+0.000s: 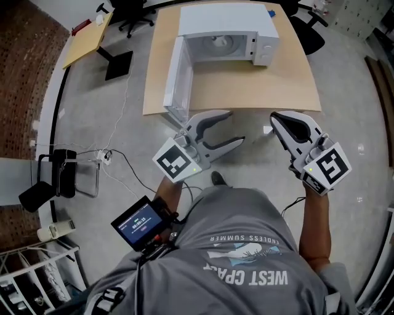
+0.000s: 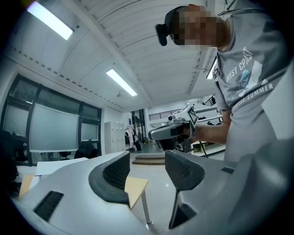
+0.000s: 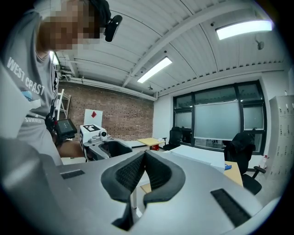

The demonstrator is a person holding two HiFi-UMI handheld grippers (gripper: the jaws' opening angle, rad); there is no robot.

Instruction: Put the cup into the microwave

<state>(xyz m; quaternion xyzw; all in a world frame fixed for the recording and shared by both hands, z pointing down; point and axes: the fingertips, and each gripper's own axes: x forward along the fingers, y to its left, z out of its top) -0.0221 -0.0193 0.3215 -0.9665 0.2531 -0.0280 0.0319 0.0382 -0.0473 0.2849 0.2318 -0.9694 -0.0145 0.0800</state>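
Note:
The white microwave (image 1: 228,31) stands on a wooden table (image 1: 258,92), and its door (image 1: 175,80) is swung wide to the left. Inside the cavity sits a pale round shape (image 1: 220,42); it is too small to tell whether this is the cup. Both grippers hang over the floor, short of the table's near edge. My left gripper (image 1: 236,127) (image 2: 147,167) is open and holds nothing. My right gripper (image 1: 274,117) (image 3: 144,172) is shut with nothing between its pads. Each gripper view shows the other gripper, the right (image 2: 172,133) and the left (image 3: 108,147), but no cup.
A second table (image 1: 86,40) stands at the back left, with black office chairs (image 1: 132,15) behind it. Cables (image 1: 117,160) trail over the floor on the left, near a black stand (image 1: 58,175). A small screen (image 1: 141,221) hangs at the person's waist.

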